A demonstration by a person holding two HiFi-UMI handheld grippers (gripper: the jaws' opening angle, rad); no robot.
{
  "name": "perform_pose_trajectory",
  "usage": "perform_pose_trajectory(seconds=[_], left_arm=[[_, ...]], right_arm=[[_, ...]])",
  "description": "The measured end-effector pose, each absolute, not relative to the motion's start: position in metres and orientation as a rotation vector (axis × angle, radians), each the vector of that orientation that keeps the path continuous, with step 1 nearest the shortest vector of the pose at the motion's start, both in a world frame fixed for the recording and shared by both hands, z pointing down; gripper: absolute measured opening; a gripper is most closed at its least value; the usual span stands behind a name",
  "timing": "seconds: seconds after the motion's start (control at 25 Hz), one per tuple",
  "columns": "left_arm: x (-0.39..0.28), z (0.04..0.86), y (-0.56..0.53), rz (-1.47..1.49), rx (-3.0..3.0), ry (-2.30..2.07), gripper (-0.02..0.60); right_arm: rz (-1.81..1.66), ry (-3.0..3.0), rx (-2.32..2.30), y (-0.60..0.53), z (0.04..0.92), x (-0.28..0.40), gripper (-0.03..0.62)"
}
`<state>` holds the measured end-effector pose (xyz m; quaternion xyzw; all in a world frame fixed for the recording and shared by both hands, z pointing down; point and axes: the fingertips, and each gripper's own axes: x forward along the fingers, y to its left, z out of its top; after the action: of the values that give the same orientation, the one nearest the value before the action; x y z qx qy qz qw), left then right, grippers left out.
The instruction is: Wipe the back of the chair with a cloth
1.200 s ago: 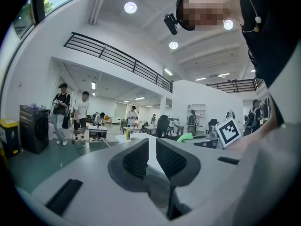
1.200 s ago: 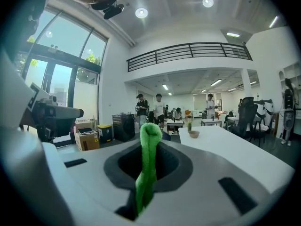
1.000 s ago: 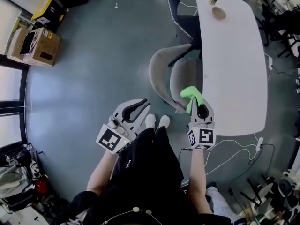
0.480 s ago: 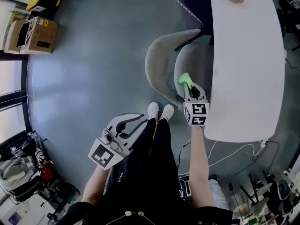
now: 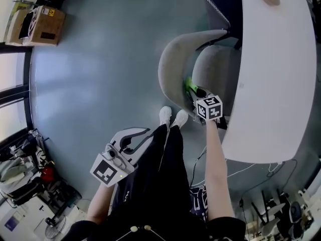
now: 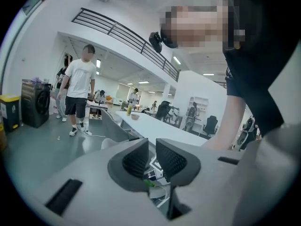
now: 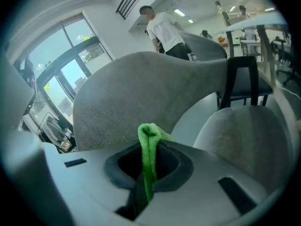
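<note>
The grey floor (image 5: 100, 59) takes most of the head view, and the long white bench (image 5: 271, 59) runs along its right side. The chair (image 5: 173, 64) stands with its seat partly under the bench, so its curved back turns outward to us and is free to reach.

Our right arm is stretched forward and down. It brings the right hand-held gripper (image 5: 198, 95) to the near end of that back, where the back meets the seat. We judge this as a start at one end, from which the stroke can follow the curve.

The left hand-held gripper (image 5: 143, 133) hangs low beside our leg, well apart from the chair, because this work needs only one hand. Its jaws stand a little apart and nothing is between them (image 6: 151, 160).

The right jaws (image 7: 148, 161) are pressed on the green cloth (image 7: 149, 149). The cloth is folded, and the fold stands out beyond the jaw tips, so that soft fabric and not plastic meets the upholstery. The cloth (image 5: 189, 86) is close in front of the chair back (image 7: 141, 93), but we cannot tell if it touches.
</note>
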<state>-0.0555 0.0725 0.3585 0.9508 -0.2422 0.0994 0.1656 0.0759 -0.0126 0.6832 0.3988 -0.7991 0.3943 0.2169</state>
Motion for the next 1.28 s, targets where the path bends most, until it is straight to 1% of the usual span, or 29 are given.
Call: perform_pose_trajectory(seconds=[0.2,0.4,0.76,1.28], left_arm=[[-0.065,0.353,0.07,0.28,2.707,-0.74,0.037],[-0.07,0.35,0.074,0.282,2.713,-0.749,0.037],[-0.061,0.339,0.077,0.262,2.745,-0.721,0.037],[-0.06,0.34,0.076,0.254,2.743,-0.723,0.037]], right_arm=[[1.206,-2.284,0.98,-0.017,0.685,0.039,0.026],[1.219,-2.43,0.919,-0.021,0.647,0.02,0.026],[0.933,-2.623,0.922,-0.02,0.554,-0.014,0.026],[0.735,-2.852,0.757,0.001,0.473,-0.065,0.026]])
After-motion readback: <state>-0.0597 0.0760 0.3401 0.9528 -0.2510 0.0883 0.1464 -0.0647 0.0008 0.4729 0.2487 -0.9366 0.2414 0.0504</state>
